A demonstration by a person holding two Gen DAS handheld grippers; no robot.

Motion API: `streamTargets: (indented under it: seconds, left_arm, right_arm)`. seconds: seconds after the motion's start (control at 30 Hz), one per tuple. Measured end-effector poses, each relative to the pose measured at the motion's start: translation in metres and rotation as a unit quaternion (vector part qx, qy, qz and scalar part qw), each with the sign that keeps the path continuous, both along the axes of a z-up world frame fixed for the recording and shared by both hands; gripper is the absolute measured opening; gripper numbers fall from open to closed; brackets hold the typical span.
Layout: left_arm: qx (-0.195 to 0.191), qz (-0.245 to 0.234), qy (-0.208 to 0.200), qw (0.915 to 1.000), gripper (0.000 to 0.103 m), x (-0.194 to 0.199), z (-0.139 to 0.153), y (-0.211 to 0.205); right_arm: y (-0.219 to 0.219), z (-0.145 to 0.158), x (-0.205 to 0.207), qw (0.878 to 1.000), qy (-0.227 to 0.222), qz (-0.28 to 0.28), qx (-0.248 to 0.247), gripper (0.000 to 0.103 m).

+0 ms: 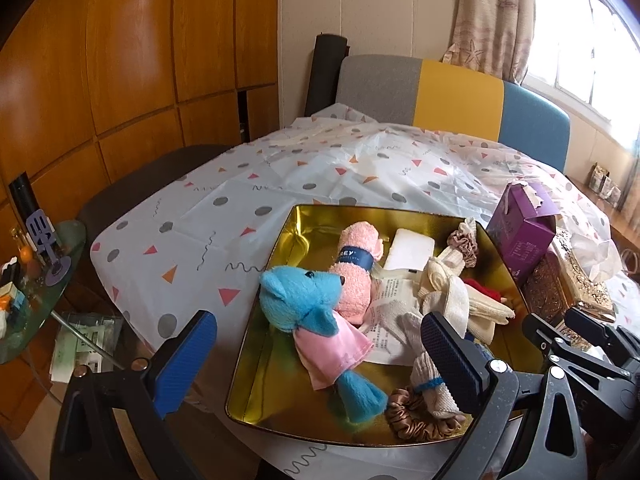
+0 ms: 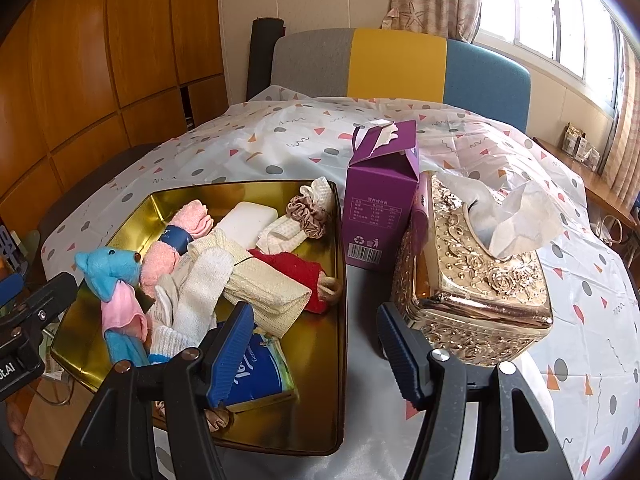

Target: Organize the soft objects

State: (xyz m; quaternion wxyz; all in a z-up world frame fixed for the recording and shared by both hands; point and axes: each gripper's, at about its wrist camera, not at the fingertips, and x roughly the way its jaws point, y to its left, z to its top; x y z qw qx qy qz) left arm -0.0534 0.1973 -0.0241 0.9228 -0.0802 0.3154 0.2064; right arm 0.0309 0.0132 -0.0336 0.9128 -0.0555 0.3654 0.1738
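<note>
A gold tray (image 1: 280,240) (image 2: 160,204) on the table holds soft things: a blue plush toy in a pink dress (image 1: 304,300) (image 2: 110,268), a rolled pink towel (image 1: 354,268) (image 2: 176,240), cream cloths (image 2: 256,284), white gloves (image 1: 400,316), a red cloth (image 2: 296,270), scrunchies (image 1: 416,412) (image 2: 308,210) and a blue tissue pack (image 2: 260,376). My left gripper (image 1: 320,340) is open and empty above the tray's near edge, over the plush toy. My right gripper (image 2: 312,340) is open and empty above the tray's near right corner.
A purple carton (image 2: 380,200) (image 1: 520,236) and an ornate gold tissue box (image 2: 472,276) (image 1: 560,288) stand right of the tray. A patterned cloth (image 2: 580,320) covers the table. A multicoloured chair (image 2: 400,64) is behind it. A glass side table (image 1: 36,280) stands at the left.
</note>
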Motion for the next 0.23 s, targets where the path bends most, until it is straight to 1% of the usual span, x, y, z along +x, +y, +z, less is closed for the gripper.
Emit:
streamTargets:
  seconds: [0.1, 0.23]
  left_arm:
    - [0.010, 0.000, -0.002, 1.0000, 0.098, -0.0004, 0.0014, -0.0007]
    - [0.014, 0.002, -0.003, 0.9999, 0.100, -0.0004, 0.0042, -0.0004]
  right_arm:
    - [0.0010, -0.0021, -0.0012, 1.000, -0.002, 0.000, -0.005, 0.065]
    - [-0.0010, 0.0015, -0.0047, 1.000, -0.017, -0.002, -0.005, 0.065]
